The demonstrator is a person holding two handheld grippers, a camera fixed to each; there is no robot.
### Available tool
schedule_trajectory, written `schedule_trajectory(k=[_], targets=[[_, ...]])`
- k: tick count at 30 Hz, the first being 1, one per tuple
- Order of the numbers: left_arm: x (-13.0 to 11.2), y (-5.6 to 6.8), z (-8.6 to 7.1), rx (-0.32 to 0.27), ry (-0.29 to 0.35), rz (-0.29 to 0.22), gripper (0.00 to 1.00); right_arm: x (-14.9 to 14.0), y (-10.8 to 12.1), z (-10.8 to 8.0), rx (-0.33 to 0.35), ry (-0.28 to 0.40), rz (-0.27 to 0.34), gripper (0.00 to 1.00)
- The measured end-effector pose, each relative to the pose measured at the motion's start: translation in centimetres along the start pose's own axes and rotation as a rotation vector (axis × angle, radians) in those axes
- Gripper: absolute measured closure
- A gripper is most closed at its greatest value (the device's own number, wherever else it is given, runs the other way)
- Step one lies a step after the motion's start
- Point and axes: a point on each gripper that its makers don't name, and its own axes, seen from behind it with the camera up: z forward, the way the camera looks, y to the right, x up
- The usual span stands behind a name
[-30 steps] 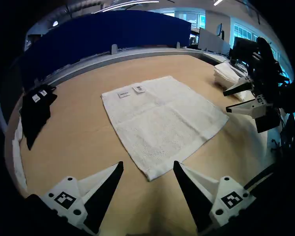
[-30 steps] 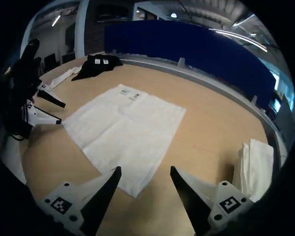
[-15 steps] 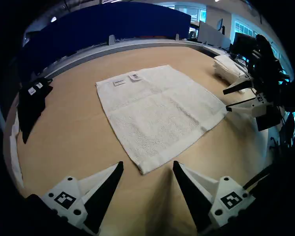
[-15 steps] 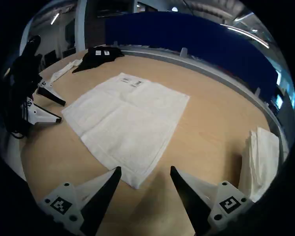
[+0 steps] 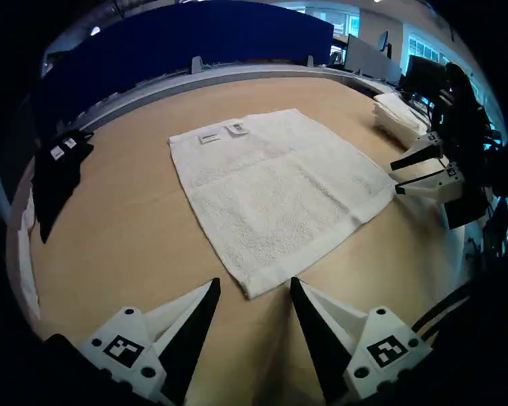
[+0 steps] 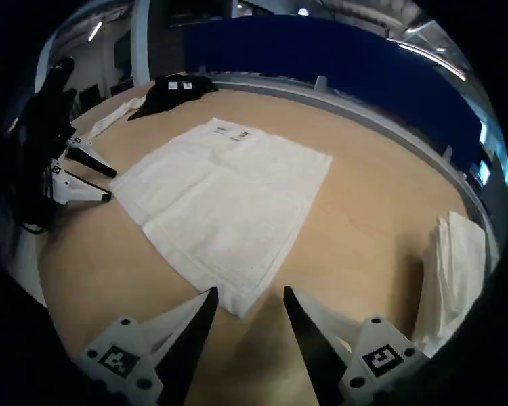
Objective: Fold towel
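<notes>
White towel (image 5: 274, 196), prob. wood-tone table (image 5: 129, 233)

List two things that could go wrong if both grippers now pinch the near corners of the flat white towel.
1. The left gripper and right gripper stand open with only the corner tips of the towel between their fingers; so shallow a pinch may slip on lifting.
2. Fingers scraping the table could push the cloth and bunch it, skewing the fold.

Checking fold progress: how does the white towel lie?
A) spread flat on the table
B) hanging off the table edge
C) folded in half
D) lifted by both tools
A: the white towel lies flat, unfolded, on the table; left tool and right tool open at corners.
</notes>
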Motion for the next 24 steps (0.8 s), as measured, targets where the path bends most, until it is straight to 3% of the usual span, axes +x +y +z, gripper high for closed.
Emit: schedule_trajectory(k=[2,8,14,24], targets=[[-0.1,0.0,0.0,0.003,-0.002,0.006,0.25,-0.3,-0.2,-0.1,0.003,-0.007,-0.008,0.31],[-0.1,-0.7,-0.1,0.032,-0.014,0.005,0.46,-0.7,-0.7,0.0,0.019,-0.018,-0.008,0.43],[0.0,-0.5,-0.2,0.033,-0.022,0.011,0.52,-0.7,-1.0,0.1,0.033,-0.016,0.011,0.61],[-0.1,0.0,-0.1,0.045,-0.029,0.015,0.84,-0.5,-1.3,0.2,0.037,-0.019,0.011,0.75]])
